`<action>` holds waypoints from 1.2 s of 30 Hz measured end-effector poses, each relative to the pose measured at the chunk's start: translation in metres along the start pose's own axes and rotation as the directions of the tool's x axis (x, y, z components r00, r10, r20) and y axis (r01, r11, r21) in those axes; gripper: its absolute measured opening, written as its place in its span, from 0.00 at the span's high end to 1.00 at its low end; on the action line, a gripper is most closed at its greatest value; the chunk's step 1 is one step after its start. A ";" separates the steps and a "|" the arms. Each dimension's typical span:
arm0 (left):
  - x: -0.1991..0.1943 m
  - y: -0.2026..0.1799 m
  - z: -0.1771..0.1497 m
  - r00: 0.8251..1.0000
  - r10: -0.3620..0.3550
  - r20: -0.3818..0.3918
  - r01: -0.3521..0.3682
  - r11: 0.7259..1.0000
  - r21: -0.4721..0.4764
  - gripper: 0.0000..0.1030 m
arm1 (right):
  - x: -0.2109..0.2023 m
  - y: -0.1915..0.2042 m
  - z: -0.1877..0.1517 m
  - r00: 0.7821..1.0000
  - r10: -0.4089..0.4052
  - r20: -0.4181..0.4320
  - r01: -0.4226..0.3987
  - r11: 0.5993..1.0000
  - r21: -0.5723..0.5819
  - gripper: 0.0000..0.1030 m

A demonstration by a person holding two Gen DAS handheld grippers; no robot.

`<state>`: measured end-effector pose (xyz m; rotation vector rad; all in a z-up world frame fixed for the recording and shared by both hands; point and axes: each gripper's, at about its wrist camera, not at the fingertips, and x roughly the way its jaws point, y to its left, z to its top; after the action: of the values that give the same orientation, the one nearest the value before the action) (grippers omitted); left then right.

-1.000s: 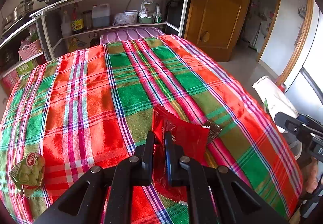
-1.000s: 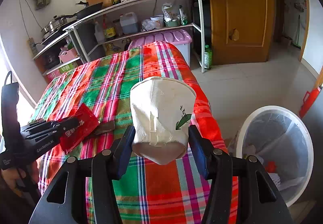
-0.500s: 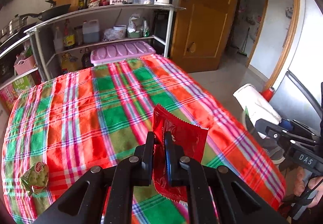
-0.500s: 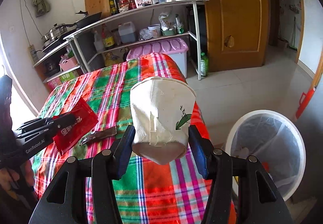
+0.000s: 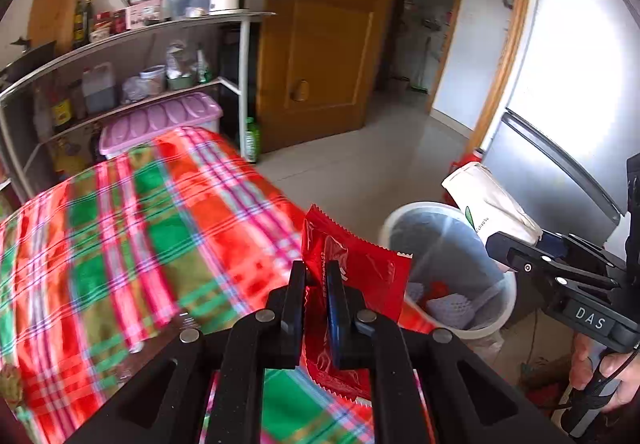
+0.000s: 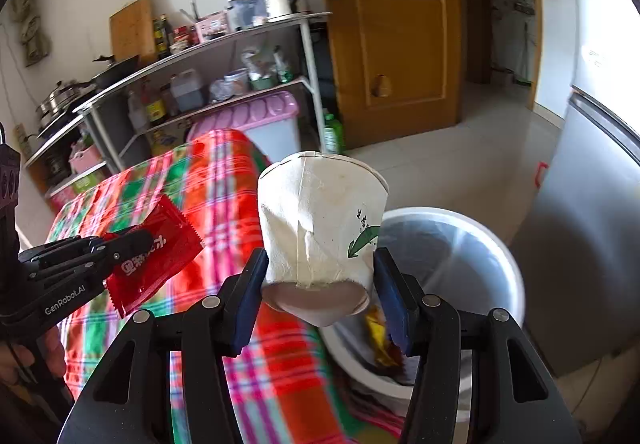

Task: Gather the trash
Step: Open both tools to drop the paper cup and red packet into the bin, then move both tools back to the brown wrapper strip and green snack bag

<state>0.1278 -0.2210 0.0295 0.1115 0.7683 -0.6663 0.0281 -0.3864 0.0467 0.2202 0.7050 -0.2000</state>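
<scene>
You are carrying both loads off the table and toward the bin. The left gripper (image 5: 315,276) is clamping fully closed on the flat red foil snack wrapper (image 5: 360,276), pinching it near its lower edge so the sheet is standing up above the fingers. The right gripper (image 6: 320,276) is holding the crumpled white paper cup with a green leaf print (image 6: 320,228), with its jaws standing wide and pressing on the cup's sides near the base; the cup is pointing mouth-forward.

Compared with a second ago, both views are now swinging away from the red, green and pink plaid tablecloth (image 5: 132,244). The round white waste bin lined with a grey bag (image 5: 448,268), which was outside the left view a second ago, is now sitting just beyond the wrapper in the left view and directly below and behind the cup in the right view. Trash is already lying inside it.

This is indicating that the transport step is nearly complete. The cup is appearing close to over the bin opening; the wrapper is still looking to be above the table edge, beside the bin rim. Judging by position, you are approaching the release point for the cup first
</scene>
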 end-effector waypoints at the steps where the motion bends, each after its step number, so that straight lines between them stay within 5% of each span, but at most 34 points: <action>1: 0.005 -0.008 0.002 1.000 -0.014 -0.003 0.014 1.000 0.010 0.91 | -0.002 -0.009 -0.001 1.000 -0.014 0.000 0.014 1.000 0.009 0.47; 12: 0.066 -0.076 0.013 0.990 -0.120 -0.077 0.124 0.991 0.041 0.91 | -0.001 -0.085 -0.015 0.990 -0.134 -0.051 0.138 0.988 0.070 0.47; 24: 0.120 -0.104 0.008 0.977 -0.135 -0.167 0.142 0.989 0.030 0.90 | 0.037 -0.127 -0.031 0.979 -0.126 -0.158 0.145 0.983 0.113 0.46; 26: 0.126 -0.107 0.007 0.973 -0.152 -0.176 0.159 0.987 0.029 0.88 | 0.045 -0.128 -0.033 0.974 -0.137 -0.179 0.157 0.982 0.104 0.45; 30: 0.134 -0.109 0.004 0.973 -0.134 -0.189 0.143 0.989 0.038 0.65 | 0.054 -0.132 -0.039 0.967 -0.152 -0.206 0.174 0.980 0.093 0.43; 36: 0.134 -0.107 0.006 0.972 -0.141 -0.186 0.148 0.989 0.027 0.61 | 0.058 -0.136 -0.041 0.965 -0.150 -0.214 0.176 0.978 0.110 0.43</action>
<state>0.1382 -0.3766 -0.0411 0.1566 0.9475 -0.8184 0.0111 -0.5120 -0.0404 0.3088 0.9179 -0.3850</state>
